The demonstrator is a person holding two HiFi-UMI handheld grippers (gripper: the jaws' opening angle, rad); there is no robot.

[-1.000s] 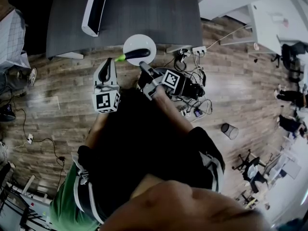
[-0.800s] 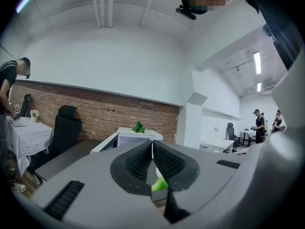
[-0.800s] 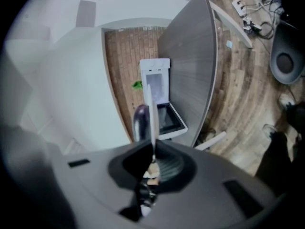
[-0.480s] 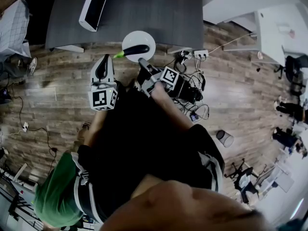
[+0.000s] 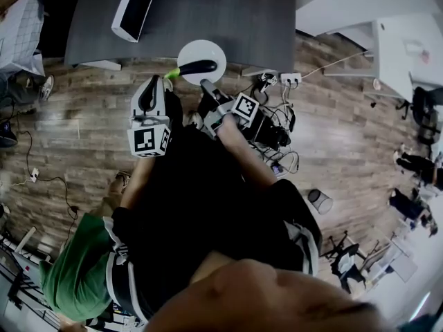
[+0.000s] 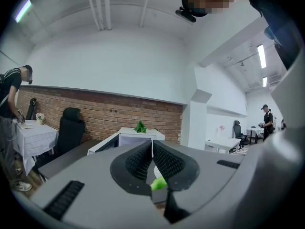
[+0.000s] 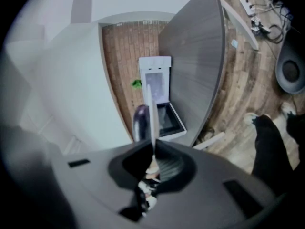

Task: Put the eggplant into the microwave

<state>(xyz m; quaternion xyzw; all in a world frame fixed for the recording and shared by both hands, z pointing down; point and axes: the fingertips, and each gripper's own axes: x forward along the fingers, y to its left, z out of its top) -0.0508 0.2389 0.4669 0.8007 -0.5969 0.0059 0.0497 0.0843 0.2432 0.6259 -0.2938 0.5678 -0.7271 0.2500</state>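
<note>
Eggplant (image 5: 199,68) lies lengthwise on a white plate (image 5: 208,50), green stem (image 5: 172,73) pointing to my left and poking past the rim. It is not in the microwave (image 5: 135,9) yet. The plate is not set down. My right tool (image 5: 205,85) carries it, jaws pinched on the near rim. In the right gripper view the rim shows as a thin white edge (image 7: 153,113) running up out of the closed jaws, with the dark eggplant (image 7: 140,123) just beside it on the left. My reading is that carrying by the plate moves the fruit without squeezing it, and that a single-edge pinch leaves the plate free to tip, so I should keep it level. My left tool (image 5: 154,92) is near the plate's left side, jaws pressed together with nothing clamped. In the left gripper view the stem (image 6: 158,183) shows through the slot behind the tips, so I take it to lie just beyond them, apart and not touching. The plate hangs at the near edge of the grey desk (image 5: 221,19), partly over the wooden floor (image 5: 90,137). The microwave stands at the far left of the desk with its door (image 7: 169,120) swung open, well apart from the plate. Judged step: carry the plate across the desk to the open cavity.
</note>
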